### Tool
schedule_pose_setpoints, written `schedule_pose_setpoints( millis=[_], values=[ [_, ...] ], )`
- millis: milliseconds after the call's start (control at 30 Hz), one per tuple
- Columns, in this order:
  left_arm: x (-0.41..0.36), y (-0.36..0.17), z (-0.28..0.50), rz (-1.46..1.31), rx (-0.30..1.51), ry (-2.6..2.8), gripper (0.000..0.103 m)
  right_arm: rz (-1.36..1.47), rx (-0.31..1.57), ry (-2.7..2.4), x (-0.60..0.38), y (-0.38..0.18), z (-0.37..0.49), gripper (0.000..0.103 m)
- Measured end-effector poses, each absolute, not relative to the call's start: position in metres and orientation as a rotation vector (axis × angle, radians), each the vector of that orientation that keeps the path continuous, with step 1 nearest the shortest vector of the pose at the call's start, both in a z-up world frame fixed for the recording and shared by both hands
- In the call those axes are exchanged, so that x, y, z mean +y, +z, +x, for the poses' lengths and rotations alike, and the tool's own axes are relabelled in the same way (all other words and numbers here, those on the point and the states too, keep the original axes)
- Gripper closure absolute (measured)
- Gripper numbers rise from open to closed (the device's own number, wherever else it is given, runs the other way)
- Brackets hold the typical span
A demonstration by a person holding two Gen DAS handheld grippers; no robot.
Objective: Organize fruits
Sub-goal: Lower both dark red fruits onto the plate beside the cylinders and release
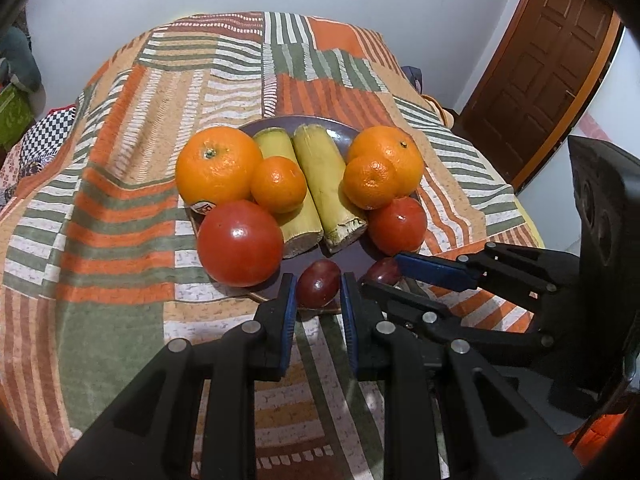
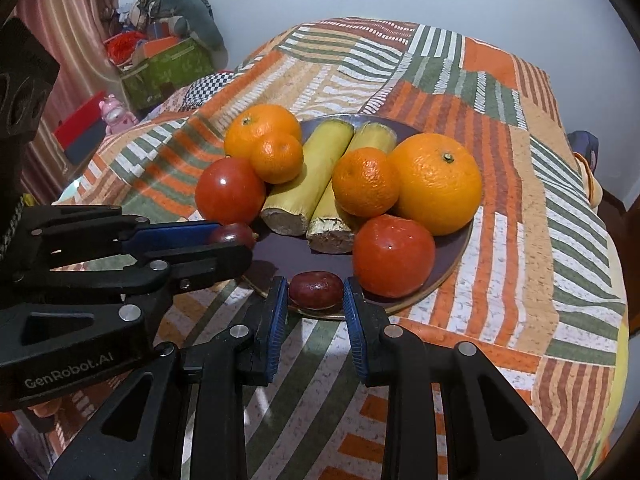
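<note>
A dark purple plate (image 1: 352, 252) on the striped cloth holds two large oranges (image 1: 218, 166), two mandarins (image 1: 278, 184), two red tomatoes (image 1: 240, 242) and two yellow-green cane pieces (image 1: 326, 184). My left gripper (image 1: 318, 280) is shut on a dark red grape (image 1: 318, 290) over the plate's near rim. My right gripper (image 2: 315, 285) is shut on a second red grape (image 2: 316, 292) at the plate's (image 2: 276, 256) front edge. Each view shows the other gripper too: the right gripper (image 1: 383, 272) from the right, the left gripper (image 2: 234, 238) from the left, each with its grape.
A patchwork cloth (image 1: 120, 220) in orange, green and white covers the surface, which drops off at the sides. A brown door (image 1: 540, 72) stands at the right. A green box with clutter (image 2: 168, 68) and a pink toy (image 2: 114, 114) sit beyond the left edge.
</note>
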State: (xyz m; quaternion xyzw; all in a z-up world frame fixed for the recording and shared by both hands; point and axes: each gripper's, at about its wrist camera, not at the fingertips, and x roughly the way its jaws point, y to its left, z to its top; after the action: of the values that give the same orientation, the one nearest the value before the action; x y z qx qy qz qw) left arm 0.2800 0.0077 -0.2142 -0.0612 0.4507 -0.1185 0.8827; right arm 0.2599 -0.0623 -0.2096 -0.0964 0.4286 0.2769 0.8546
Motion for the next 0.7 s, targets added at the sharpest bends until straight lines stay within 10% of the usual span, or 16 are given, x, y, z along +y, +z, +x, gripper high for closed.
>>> schedule_pose_setpoints(
  millis=[700],
  values=[
    [0.024,-0.162,0.241,-0.151,0.825,-0.207,0.069,-0.166,0.848,0.567,-0.075,-0.179,0.244,0.070]
  ],
)
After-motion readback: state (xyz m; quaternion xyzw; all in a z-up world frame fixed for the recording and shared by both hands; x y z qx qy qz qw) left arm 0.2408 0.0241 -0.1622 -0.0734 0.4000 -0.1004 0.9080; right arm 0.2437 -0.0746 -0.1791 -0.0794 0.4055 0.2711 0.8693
